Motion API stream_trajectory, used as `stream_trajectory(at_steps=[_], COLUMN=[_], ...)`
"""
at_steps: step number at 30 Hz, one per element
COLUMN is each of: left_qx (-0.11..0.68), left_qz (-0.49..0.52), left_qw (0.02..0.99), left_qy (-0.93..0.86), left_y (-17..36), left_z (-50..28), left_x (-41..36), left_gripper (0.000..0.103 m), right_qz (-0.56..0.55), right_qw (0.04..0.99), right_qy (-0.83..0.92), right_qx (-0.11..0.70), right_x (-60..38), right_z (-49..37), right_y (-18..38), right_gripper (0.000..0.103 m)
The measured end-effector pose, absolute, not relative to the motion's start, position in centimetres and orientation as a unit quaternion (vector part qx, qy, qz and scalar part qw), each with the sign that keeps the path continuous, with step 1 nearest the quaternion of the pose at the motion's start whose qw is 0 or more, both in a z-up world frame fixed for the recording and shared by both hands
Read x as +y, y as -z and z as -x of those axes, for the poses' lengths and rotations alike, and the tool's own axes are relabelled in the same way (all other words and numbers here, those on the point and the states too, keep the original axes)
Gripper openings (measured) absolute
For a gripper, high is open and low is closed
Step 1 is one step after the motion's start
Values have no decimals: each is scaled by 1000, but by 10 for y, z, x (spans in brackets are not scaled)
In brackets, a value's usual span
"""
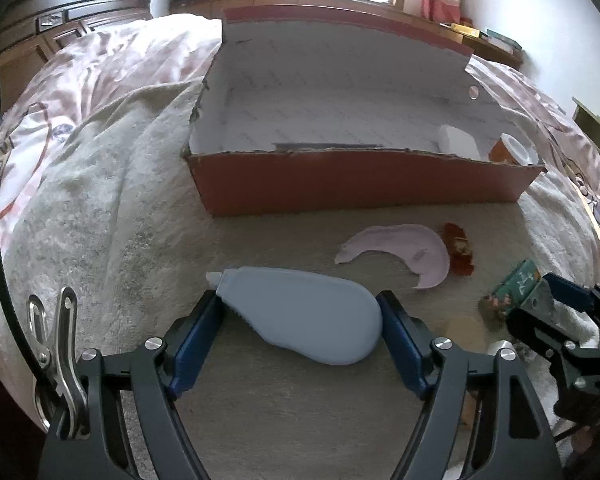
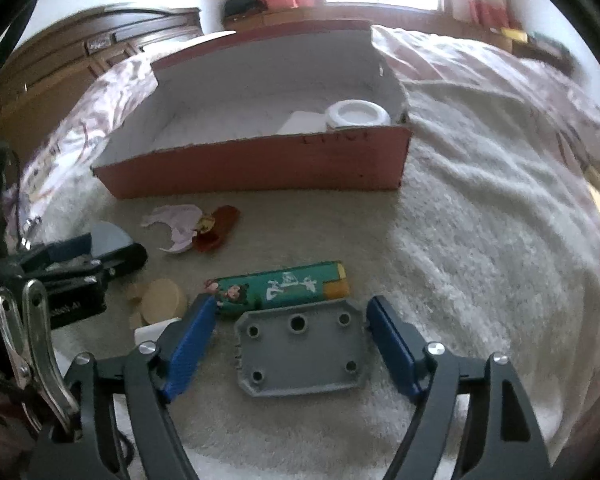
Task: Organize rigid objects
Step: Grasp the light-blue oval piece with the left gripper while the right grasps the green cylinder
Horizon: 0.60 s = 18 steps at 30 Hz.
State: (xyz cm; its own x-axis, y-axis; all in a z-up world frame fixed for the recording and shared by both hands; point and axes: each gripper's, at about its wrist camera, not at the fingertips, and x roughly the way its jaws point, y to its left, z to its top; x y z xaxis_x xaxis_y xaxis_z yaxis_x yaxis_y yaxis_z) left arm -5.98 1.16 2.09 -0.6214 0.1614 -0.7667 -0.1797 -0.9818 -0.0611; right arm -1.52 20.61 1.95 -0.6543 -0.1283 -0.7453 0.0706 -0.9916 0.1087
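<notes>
A red open cardboard box (image 1: 360, 184) (image 2: 260, 164) stands on the bed; a white-lidded jar (image 2: 356, 115) (image 1: 514, 150) and a white block (image 1: 458, 140) are in its right end. My left gripper (image 1: 300, 312) has both pads touching a pale blue teardrop-shaped tape dispenser (image 1: 304, 312) lying on the blanket. My right gripper (image 2: 290, 320) is open around a grey plate with holes (image 2: 300, 350); the left pad is apart from the plate. A green printed lighter (image 2: 284, 286) lies just beyond the plate.
A pink curved shard (image 1: 404, 250) and a dark red figure piece (image 1: 458, 248) lie in front of the box. Tan wooden discs (image 2: 160, 300) and a white piece (image 2: 152, 332) lie between the grippers. A wooden headboard (image 1: 60, 28) is at the far left.
</notes>
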Motion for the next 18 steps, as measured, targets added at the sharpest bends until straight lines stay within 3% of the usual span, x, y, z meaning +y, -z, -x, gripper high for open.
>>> stream_trajectory(at_steps=[10, 18], left_qx=[20, 19], left_qz=[416, 413], left_qw=[94, 95], left_qy=[-904, -906], left_y=[-19, -19], left_z=[57, 57], left_x=[14, 14], left_gripper=[79, 79], right_qz=[-439, -434], right_qw=[53, 21], right_qy=[897, 901], right_qx=[12, 1], right_x=[191, 184], right_z=[29, 34], right_y=[-15, -12], right_gripper=[90, 93])
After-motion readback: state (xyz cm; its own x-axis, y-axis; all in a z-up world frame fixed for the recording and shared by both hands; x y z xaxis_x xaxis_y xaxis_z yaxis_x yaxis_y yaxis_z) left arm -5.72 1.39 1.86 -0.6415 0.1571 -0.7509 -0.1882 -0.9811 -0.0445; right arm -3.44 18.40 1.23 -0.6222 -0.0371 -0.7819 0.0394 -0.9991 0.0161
